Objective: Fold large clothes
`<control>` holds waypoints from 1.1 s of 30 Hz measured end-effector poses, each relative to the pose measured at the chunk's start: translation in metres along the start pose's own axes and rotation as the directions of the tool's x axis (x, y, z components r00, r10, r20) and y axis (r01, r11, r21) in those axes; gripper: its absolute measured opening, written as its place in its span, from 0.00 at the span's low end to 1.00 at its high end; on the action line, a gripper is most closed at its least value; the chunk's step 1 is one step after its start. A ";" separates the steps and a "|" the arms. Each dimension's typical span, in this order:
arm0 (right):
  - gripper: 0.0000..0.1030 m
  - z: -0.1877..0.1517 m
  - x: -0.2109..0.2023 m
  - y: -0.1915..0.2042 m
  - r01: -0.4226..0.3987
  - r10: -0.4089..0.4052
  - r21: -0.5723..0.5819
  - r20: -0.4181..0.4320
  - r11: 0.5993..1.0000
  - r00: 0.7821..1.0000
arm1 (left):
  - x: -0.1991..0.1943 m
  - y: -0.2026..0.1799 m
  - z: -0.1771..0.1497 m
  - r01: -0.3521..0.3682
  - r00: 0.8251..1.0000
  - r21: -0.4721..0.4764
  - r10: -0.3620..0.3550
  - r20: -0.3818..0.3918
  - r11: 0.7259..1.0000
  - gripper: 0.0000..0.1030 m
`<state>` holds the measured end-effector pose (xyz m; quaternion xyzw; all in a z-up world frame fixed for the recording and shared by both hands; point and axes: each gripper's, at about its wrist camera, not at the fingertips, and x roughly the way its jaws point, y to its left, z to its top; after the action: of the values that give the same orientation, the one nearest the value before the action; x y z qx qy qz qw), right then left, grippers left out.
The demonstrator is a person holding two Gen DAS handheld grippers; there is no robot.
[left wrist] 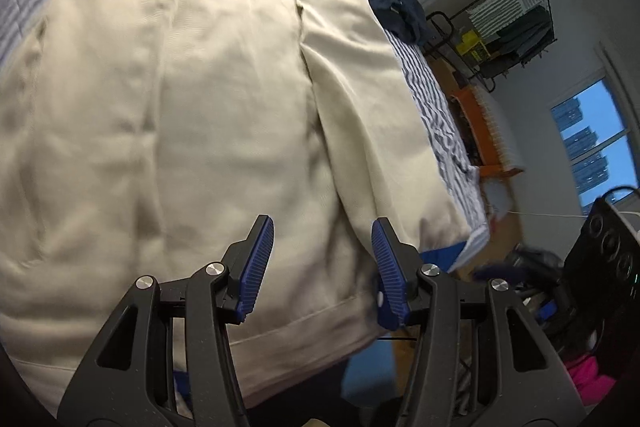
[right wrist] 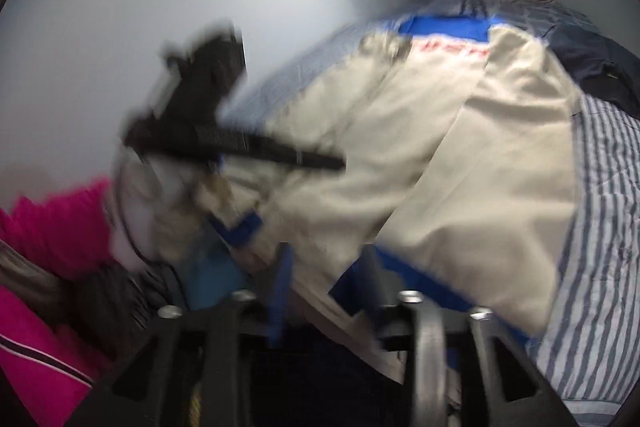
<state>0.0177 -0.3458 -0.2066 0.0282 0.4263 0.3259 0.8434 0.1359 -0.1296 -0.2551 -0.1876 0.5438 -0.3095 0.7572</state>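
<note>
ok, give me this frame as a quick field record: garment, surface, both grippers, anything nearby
garment: cream jacket with blue collar, red lettering, spread flat
surface: striped bedding
left gripper: open, fingers above the jacket's lower part, holding nothing
right gripper: blurred, at the jacket's hem edge; grip unclear
nearby: dark navy garment beside the jacket; clothes rack by the wall

Left hand-held gripper (left wrist: 323, 247) agape; right hand-held gripper (right wrist: 326, 291) blurred, parted.
</note>
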 end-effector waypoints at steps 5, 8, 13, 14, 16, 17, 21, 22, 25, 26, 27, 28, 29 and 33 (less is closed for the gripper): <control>0.41 0.002 -0.029 -0.048 0.050 -0.069 0.198 0.090 0.979 0.994 | 0.015 -0.004 0.001 0.019 0.999 -0.037 -0.021 -0.038 0.999 0.51; 0.46 -0.010 -0.032 -0.090 0.155 -0.186 0.345 0.058 0.926 0.981 | 0.032 -0.004 -0.001 0.055 0.995 -0.085 -0.061 -0.076 0.995 0.51; 0.46 -0.040 -0.019 -0.150 0.031 -0.068 0.581 0.043 0.813 0.997 | 0.047 -0.009 0.000 0.130 0.984 -0.160 -0.147 -0.100 0.979 0.51; 0.46 -0.041 -0.018 -0.152 0.017 -0.055 0.593 0.047 0.805 0.997 | 0.048 -0.010 0.000 0.143 0.982 -0.173 -0.161 -0.100 0.975 0.51; 0.46 -0.043 -0.012 -0.153 -0.010 -0.030 0.604 0.056 0.797 0.998 | 0.052 -0.012 0.001 0.150 0.980 -0.180 -0.170 -0.103 0.972 0.51; 0.45 -0.043 -0.010 -0.152 -0.012 -0.026 0.600 0.055 0.800 0.998 | 0.054 -0.015 0.001 0.145 0.981 -0.169 -0.164 -0.105 0.975 0.51; 0.25 -0.033 0.004 -0.138 -0.040 0.016 0.564 0.048 0.825 0.999 | 0.064 -0.032 0.000 0.101 0.984 -0.068 -0.110 -0.138 0.993 0.04; 0.19 -0.029 0.006 -0.133 -0.038 0.015 0.546 0.047 0.837 0.999 | 0.063 -0.035 -0.001 0.087 0.987 -0.050 -0.093 -0.130 0.995 0.04; 0.03 -0.019 0.005 -0.122 -0.006 -0.012 0.509 0.032 0.861 0.999 | 0.053 -0.041 -0.002 0.100 0.988 -0.061 -0.106 -0.109 0.993 0.02; 0.02 -0.016 0.003 -0.118 -0.031 0.003 0.511 0.054 0.859 0.999 | 0.044 -0.041 -0.003 0.134 0.985 -0.084 -0.142 -0.099 0.987 0.01; 0.01 -0.011 0.000 -0.112 -0.074 0.033 0.508 0.089 0.858 0.995 | 0.031 -0.042 -0.004 0.154 0.984 -0.078 -0.160 -0.079 0.985 0.01; 0.01 -0.006 -0.004 -0.103 -0.093 0.045 0.482 0.111 0.871 0.993 | 0.020 -0.044 -0.006 0.131 0.990 -0.040 -0.133 -0.054 0.991 0.01; 0.01 -0.003 -0.006 -0.095 -0.077 0.034 0.450 0.104 0.890 0.994 | 0.017 -0.046 -0.008 0.097 0.994 -0.006 -0.097 -0.043 0.995 0.01; 0.01 -0.005 0.029 -0.084 0.054 -0.031 0.381 -0.065 0.923 0.997 | 0.044 -0.026 -0.020 -0.051 0.992 0.010 0.052 -0.111 0.999 0.01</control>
<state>0.0705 -0.3963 -0.2580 0.1736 0.5062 0.2189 0.8159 0.1198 -0.1773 -0.2768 -0.1533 0.5887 -0.3019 0.7340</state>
